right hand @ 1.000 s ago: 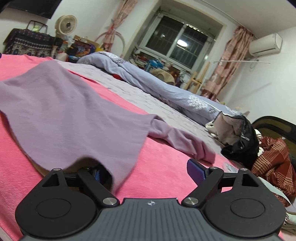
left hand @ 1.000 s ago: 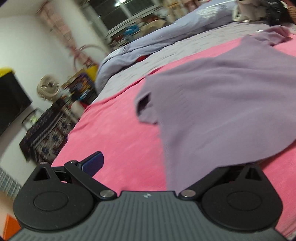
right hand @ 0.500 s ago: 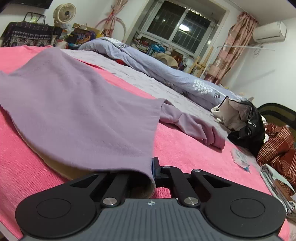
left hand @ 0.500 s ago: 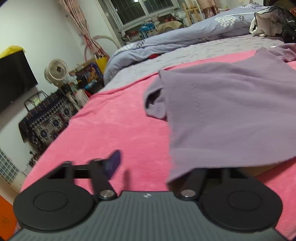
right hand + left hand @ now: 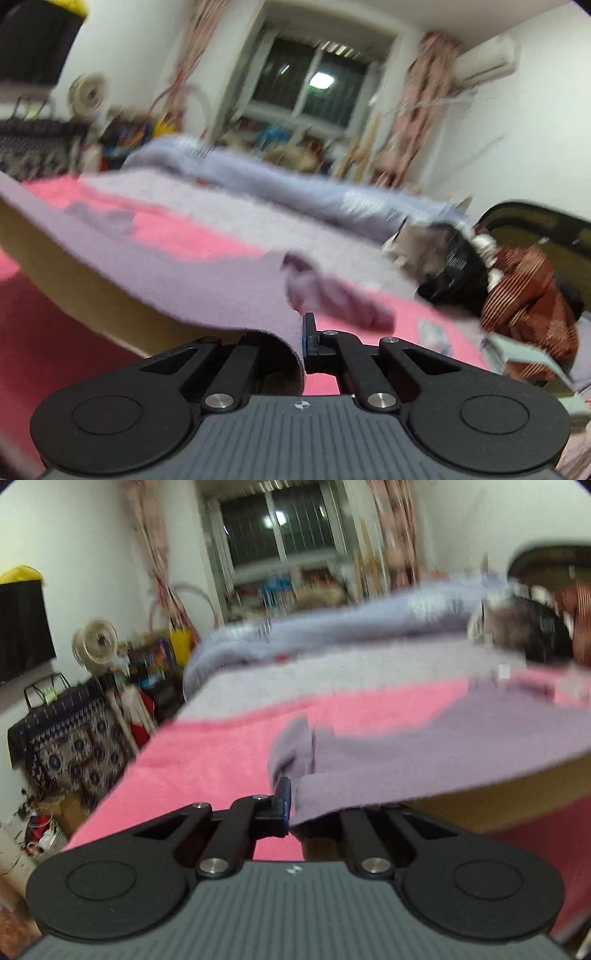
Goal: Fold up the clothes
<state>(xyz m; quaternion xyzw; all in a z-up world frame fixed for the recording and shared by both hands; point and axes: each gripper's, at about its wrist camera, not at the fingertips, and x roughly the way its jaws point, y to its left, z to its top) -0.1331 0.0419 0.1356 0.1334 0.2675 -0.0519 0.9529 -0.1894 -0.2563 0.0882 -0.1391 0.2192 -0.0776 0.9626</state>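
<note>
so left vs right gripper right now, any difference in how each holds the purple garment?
The left gripper pinches the purple garment at its own right side, the cloth spreading off to the right; the right gripper pinches it at its own left side, the cloth spreading left. A bunched sleeve lies just beyond each, on the opposite side. Shared: both are shut on the hem, lifting it off the pink blanket so the tan underside shows.

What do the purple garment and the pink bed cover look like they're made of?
Purple garment: soft matte knit, probably cotton jersey; it drapes limply from both grippers. Pink bed cover: fuzzy matte pile, maybe fleece or terry. Motion blur hides any weave.
</note>
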